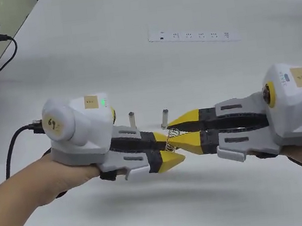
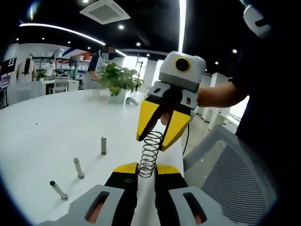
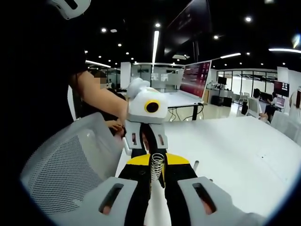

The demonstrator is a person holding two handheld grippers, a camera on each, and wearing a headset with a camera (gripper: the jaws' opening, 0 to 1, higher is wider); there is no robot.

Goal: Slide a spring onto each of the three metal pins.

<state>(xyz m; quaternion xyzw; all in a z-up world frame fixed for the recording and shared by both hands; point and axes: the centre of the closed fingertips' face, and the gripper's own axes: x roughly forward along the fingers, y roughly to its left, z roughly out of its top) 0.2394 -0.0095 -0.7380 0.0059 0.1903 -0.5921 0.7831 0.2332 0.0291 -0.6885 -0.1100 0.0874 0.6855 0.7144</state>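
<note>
Shows spring (image 2: 151, 150) pinched at opposite ends by left gripper (image 2: 146, 168) and right gripper (image 3: 157, 162), both clamped on it, clear of table (image 1: 133, 49). Suggests a regrip to free one end for threading. Leaves three pins (image 2: 78, 168) upright, bare, nearby. Involves no container.

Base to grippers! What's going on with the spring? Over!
Left gripper and right gripper each clamped on one end of the spring, above the table. Three pins stand off to the side, none touching it. Nothing in the way.
</note>
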